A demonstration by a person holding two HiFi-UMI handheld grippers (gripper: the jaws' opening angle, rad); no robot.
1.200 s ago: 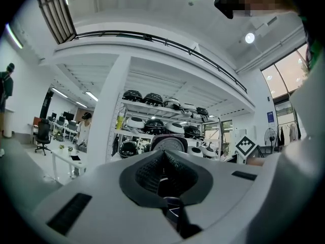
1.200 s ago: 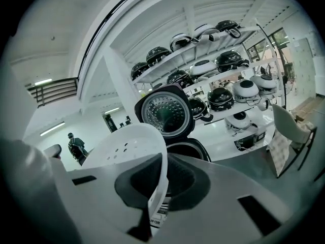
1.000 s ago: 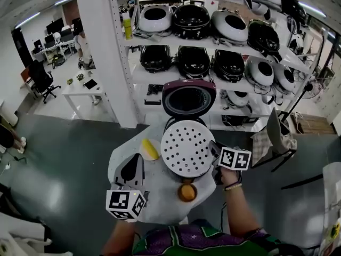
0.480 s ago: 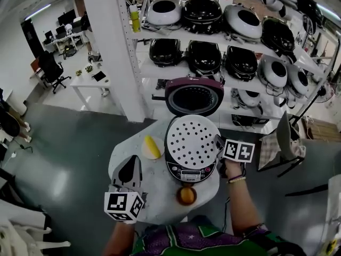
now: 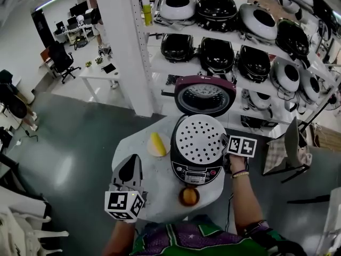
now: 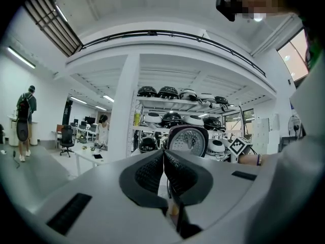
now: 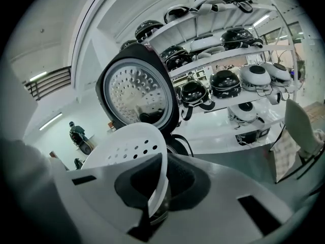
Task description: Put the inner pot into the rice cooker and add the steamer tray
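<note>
Right hand-held gripper [image 5: 224, 143]: jaws are nearly closed and clamp the right rim of the white perforated steamer tray [image 5: 200, 137]. The right gripper view confirms this. The tray's thin edge runs between the dark pads of the gripper [image 7: 156, 189], and the holed face of the tray [image 7: 127, 146] spreads to the upper left.

Steamer tray position: in the head view it lies over the opening of the rice cooker [image 5: 194, 174] at frame centre and covers it fully. Only the cooker's front control panel shows below the tray. It cannot be established whether the tray is seated or held just above the opening. The inner pot is not visible, as the tray hides the cavity.

Cooker lid [image 5: 205, 96]: open and standing upright behind the body, with its dimpled metal inner plate facing the camera. It shows likewise in the right gripper view [image 7: 134, 93].

Left hand-held gripper [image 5: 132, 164]: lower left of the frame, over the left part of the round white desk [image 5: 157, 188] and well apart from the cooker. Its own view shows the jaws pressed together with nothing between them [image 6: 163, 155].

Other items on the desk: a yellow item on a small white dish [image 5: 158, 144] just left of the cooker, and an orange round item [image 5: 188, 196] in front of it. A shelving rack [image 5: 234, 41] of further rice cookers fills the upper right.
</note>
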